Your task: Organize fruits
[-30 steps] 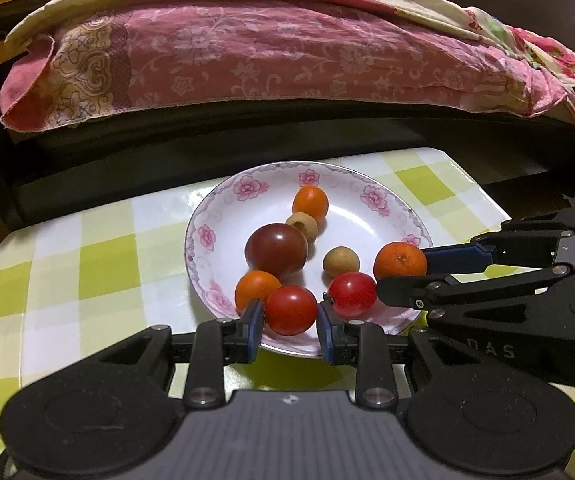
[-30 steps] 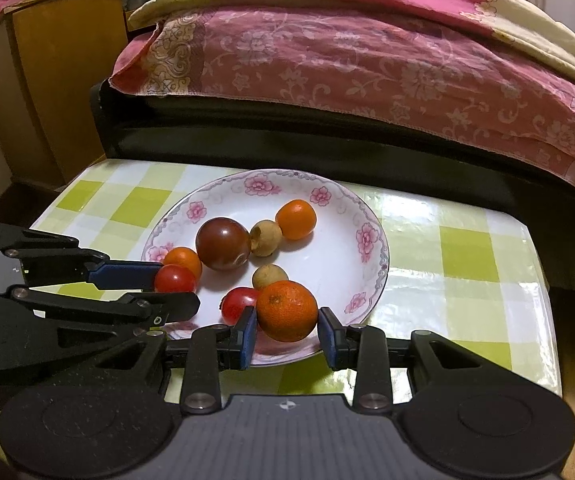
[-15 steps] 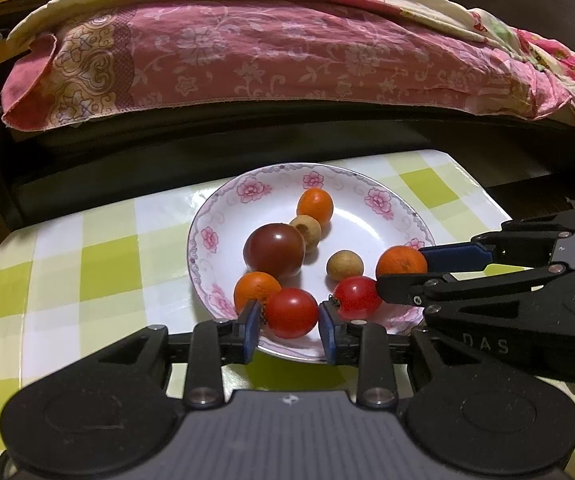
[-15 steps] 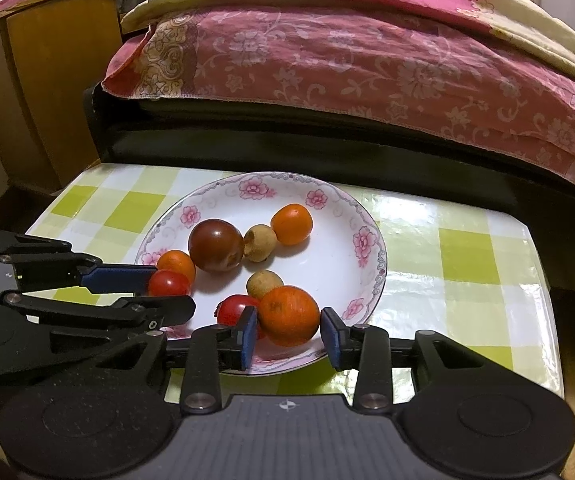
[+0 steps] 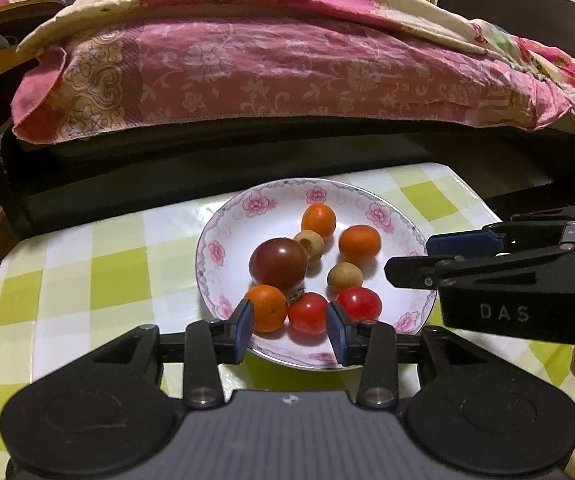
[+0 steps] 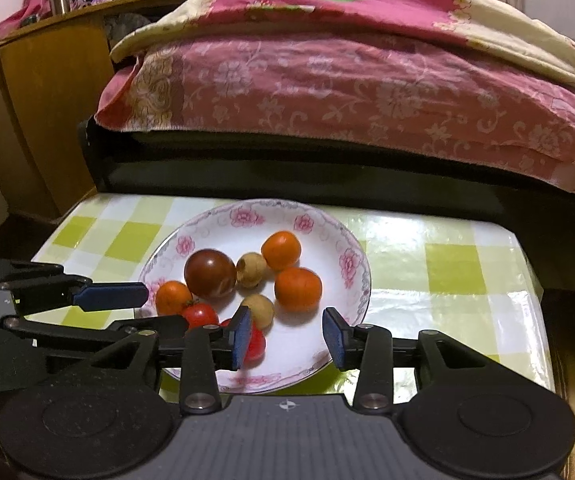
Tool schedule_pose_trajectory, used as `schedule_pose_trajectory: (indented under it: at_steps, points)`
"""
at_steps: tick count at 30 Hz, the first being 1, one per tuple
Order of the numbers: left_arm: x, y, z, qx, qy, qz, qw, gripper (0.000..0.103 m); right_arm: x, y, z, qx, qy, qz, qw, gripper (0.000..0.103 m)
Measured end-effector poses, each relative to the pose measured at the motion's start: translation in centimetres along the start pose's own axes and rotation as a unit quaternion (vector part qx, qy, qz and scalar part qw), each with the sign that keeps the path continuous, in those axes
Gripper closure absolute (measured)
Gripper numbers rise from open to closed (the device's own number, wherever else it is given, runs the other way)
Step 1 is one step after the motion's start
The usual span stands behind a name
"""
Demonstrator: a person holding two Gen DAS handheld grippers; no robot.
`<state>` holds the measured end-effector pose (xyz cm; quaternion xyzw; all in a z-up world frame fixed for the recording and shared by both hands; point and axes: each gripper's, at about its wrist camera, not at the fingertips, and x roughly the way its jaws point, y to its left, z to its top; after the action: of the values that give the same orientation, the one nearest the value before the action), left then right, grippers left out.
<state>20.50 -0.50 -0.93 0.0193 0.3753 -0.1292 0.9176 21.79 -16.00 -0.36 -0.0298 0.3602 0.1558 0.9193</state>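
Observation:
A white plate with pink flowers (image 5: 371,212) holds several fruits: a dark tomato (image 5: 278,265), two brown longans, three small oranges and two red cherry tomatoes. My left gripper (image 5: 290,332) hovers at the plate's near rim with its jaws opening. One red cherry tomato (image 5: 307,313) lies loose between its pads, with an orange (image 5: 266,307) by the left pad. My right gripper (image 6: 287,334) is opening too, and only bare plate (image 6: 327,228) shows between its pads. An orange (image 6: 298,289) lies free just beyond them. The right gripper (image 5: 407,258) comes in over the plate's right rim.
The plate stands on a small table with a green and white checked cloth (image 5: 107,280). Right behind the table is a dark bed frame (image 5: 247,140) under a pink flowered quilt (image 5: 267,64). A wooden cabinet (image 6: 39,112) stands at the left.
Both pairs of jaws have widened. The left has let go of the red cherry tomato. The right has let go of the orange, which now lies farther in on the plate.

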Motion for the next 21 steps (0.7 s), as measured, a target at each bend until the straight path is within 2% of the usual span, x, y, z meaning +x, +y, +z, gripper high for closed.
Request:
schedule_pose_trajectory:
  at_steps: [6, 12, 14, 16, 21]
  points:
    - [-1.0, 0.1, 0.0, -0.01, -0.008, 0.015, 0.9998, 0.044, -0.8, -0.1, -0.1, 0.003, -0.002, -0.005, 1.0, 0.068]
    - [-2.9, 0.0, -0.3, -0.012, -0.024, 0.041, 0.9988, 0.021, -2.5, 0.0, -0.7, 0.013, -0.003, -0.012, 1.0, 0.065]
    - [-3.6, -0.2, -0.5, -0.013, -0.027, 0.057, 0.9979, 0.008, -3.2, 0.2, -0.9, 0.014, -0.003, -0.017, 1.0, 0.063]
    - [-4.3, -0.5, -0.7, -0.015, -0.03, 0.074, 0.9967, 0.002, -4.0, 0.4, -1.2, 0.015, -0.002, -0.021, 1.0, 0.063]
    - [-5.8, -0.9, -1.3, -0.026, -0.028, 0.087, 0.9955, 0.0, -6.2, 1.0, -2.0, 0.022, 0.001, -0.03, 0.999, 0.062]
